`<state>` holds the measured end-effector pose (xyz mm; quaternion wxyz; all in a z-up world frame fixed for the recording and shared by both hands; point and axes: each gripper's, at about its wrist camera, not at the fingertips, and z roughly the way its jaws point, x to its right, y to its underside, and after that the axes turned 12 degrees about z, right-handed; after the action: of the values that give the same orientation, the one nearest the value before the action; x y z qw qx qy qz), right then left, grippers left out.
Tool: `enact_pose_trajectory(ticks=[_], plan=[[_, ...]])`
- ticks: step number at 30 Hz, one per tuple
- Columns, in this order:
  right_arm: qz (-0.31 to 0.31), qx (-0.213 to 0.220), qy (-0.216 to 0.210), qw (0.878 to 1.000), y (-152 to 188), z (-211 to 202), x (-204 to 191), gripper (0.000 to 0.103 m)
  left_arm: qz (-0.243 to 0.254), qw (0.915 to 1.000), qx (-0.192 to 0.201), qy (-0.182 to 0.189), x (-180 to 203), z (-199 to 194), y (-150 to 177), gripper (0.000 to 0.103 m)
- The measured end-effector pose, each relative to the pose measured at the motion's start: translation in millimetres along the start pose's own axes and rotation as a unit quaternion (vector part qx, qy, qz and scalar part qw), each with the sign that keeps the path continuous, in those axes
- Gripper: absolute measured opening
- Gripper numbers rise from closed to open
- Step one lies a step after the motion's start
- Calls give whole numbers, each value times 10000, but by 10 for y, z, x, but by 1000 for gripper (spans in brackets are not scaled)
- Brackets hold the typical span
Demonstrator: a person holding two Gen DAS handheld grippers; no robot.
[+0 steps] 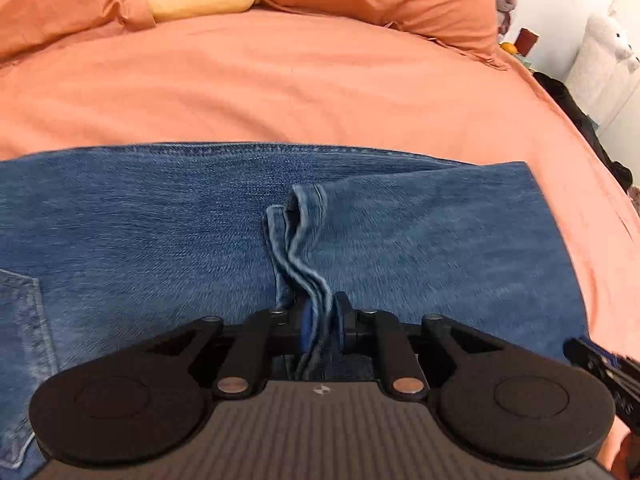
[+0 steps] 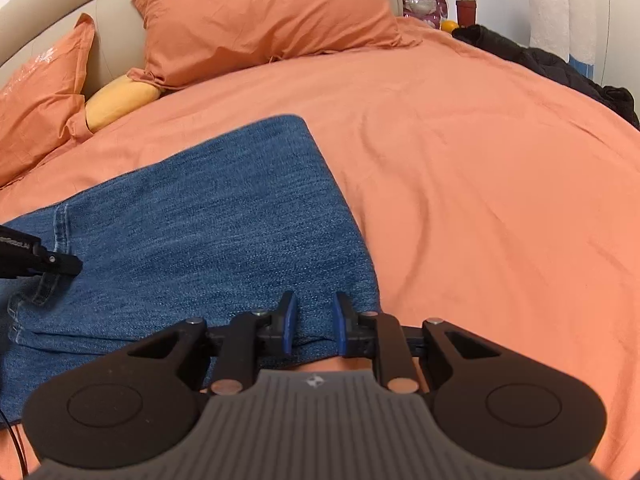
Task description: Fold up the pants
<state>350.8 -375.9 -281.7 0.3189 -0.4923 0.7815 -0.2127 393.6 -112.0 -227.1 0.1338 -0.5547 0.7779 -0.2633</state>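
The blue denim pants (image 1: 168, 220) lie folded on the bed's salmon-orange sheet (image 1: 320, 92), their near part cut off behind the gripper bodies in both views. In the left wrist view the left gripper (image 1: 320, 316) has a bunched stack of pale-edged denim hems (image 1: 298, 248) between its blue-padded fingers (image 1: 306, 326); the fingers stand slightly apart and the right pad looks clear of the cloth, though motion blur makes the contact hard to judge. The right gripper (image 2: 314, 322) straddles the near right edge of the denim, with its fingers (image 2: 289, 320) narrowly apart and cloth between them; whether they pinch it I cannot tell. Two orange pillows (image 2: 264, 16) and a yellow cushion (image 2: 120, 100), partly hidden under them, sit at the head of the bed.
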Motion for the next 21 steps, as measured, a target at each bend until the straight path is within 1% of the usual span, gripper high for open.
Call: enact_pose_trajectory(ticks=[1, 2, 4, 6, 7, 9, 12, 15, 16, 18, 21], plan=[[-20, 66, 8, 10000, 5, -26, -11, 16, 82, 9999, 21, -91, 14, -75, 31, 36], [-41, 177, -26, 9998, 5, -62, -34, 22, 191, 9997, 70, -139, 31, -177, 83, 40], [-98, 395, -282, 9988, 12, -167, -109, 24, 269, 9994, 180, -132, 29, -360, 173, 40], [-264, 518, -702, 9958, 38, -242, -252, 24, 93, 9995, 294, -122, -54, -570, 309, 41], [-412, 586, -876, 9936, 67, -274, -350, 24, -11, 9993, 341, -176, -116, -665, 367, 41], [-722, 730, -1180, 9877, 144, -342, -569, 24, -221, 9982, 428, -360, -277, -875, 500, 46], [-924, 771, -1625, 9793, 249, -389, -867, 24, -582, 9948, 532, -643, -580, -1146, 658, 47], [-1250, 721, -1854, 9720, 385, -383, -1143, 24, -1061, 9876, 658, -954, -932, -1393, 835, 52], [-1386, 714, -1886, 9696, 444, -402, -1228, 24, -1218, 9847, 692, -1041, -1047, -1470, 910, 53], [-1564, 685, -1954, 9658, 525, -399, -1352, 24, -1515, 9785, 730, -1197, -1260, -1581, 1033, 59], [-1717, 574, -1970, 9635, 605, -366, -1485, 24, -1888, 9692, 752, -1393, -1540, -1693, 1203, 61]])
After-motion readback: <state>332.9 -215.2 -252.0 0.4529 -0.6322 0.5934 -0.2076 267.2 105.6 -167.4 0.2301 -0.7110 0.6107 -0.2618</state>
